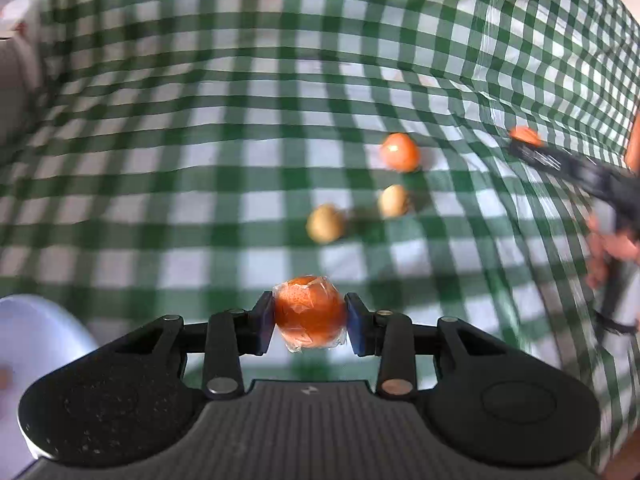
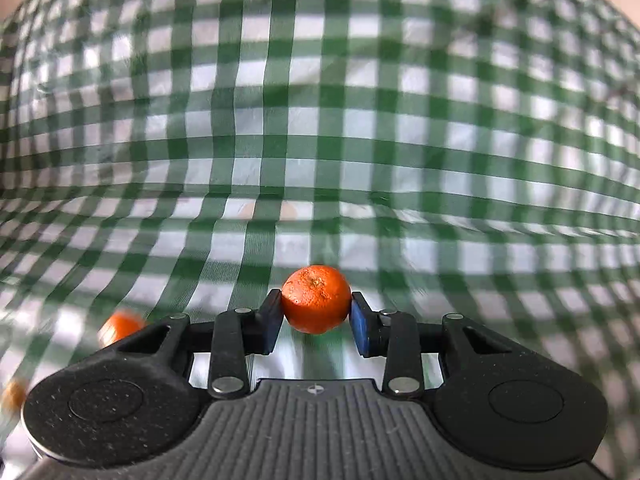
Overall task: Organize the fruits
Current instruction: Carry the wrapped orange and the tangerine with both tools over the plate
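My left gripper (image 1: pixel 309 312) is shut on a tangerine wrapped in clear film (image 1: pixel 309 316), held above the green checked cloth. My right gripper (image 2: pixel 316 306) is shut on a bare orange tangerine (image 2: pixel 316 298), its blue pads against both sides. In the left wrist view the right gripper (image 1: pixel 524 142) shows at the far right with that tangerine (image 1: pixel 525 135) at its tip. On the cloth lie another tangerine (image 1: pixel 400 152) and two small yellowish fruits (image 1: pixel 326 223) (image 1: pixel 394 200). In the right wrist view a blurred tangerine (image 2: pixel 120 326) sits at lower left.
The green and white checked tablecloth (image 1: pixel 240 120) covers the whole table. A white bowl rim (image 1: pixel 36 332) shows at the lower left of the left wrist view. A person's hand (image 1: pixel 608 248) holds the right gripper. Another blurred orange thing (image 2: pixel 14 396) lies at the left edge.
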